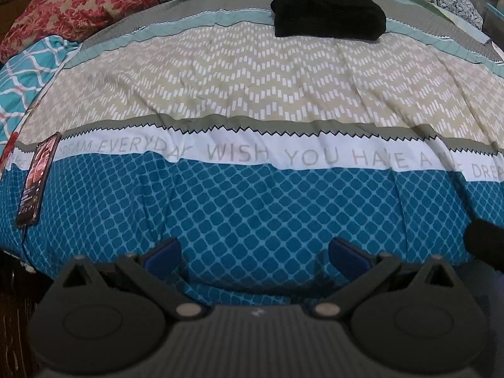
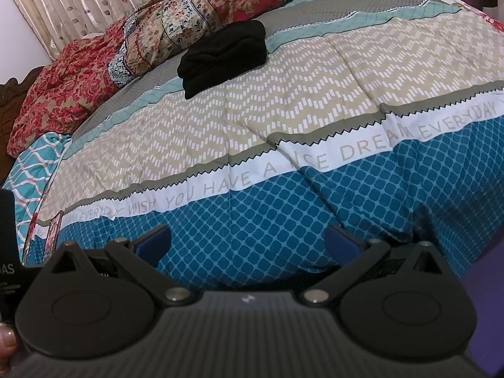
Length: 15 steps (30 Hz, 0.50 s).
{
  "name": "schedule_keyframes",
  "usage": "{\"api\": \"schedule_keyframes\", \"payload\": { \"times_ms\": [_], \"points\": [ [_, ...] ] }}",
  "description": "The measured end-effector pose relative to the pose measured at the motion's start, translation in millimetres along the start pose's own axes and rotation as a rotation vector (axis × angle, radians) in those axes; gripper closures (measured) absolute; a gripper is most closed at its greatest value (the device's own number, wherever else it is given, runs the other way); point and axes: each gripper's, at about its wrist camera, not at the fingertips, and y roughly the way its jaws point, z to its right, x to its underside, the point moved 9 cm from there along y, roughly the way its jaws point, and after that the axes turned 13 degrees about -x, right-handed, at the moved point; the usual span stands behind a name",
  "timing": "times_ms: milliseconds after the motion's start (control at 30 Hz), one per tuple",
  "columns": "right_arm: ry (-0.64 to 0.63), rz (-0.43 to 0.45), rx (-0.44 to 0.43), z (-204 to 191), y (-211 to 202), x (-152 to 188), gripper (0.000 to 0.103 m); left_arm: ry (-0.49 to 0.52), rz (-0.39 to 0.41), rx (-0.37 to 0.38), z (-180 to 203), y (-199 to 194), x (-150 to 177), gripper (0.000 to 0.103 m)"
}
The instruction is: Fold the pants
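Patterned bedding is covering the bed (image 1: 252,100), with heaped quilts (image 2: 94,72) against the curtain (image 2: 63,9) behind and a phone (image 1: 34,182) lying at the left edge. You are holding both the left gripper (image 1: 253,252) and right gripper (image 2: 247,241) spread wide, gripping nothing, near the bed's front edge. Black pants (image 1: 327,11) are sitting far back, already in a compact folded bundle, so folding looks finished; your next move likely calls only for pulling away or fetching another pair.

Both wrist views face the bed (image 1: 252,100) lengthwise.
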Motion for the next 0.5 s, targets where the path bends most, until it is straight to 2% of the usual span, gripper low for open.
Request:
{"api": "schedule_keyframes", "payload": {
  "times_ms": [500],
  "points": [
    [0.003, -0.014, -0.002, 0.2, 2.0, 2.6, 0.000, 0.005, -0.027, -0.011, -0.4, 6.0, 4.1, 0.000]
  ]
}}
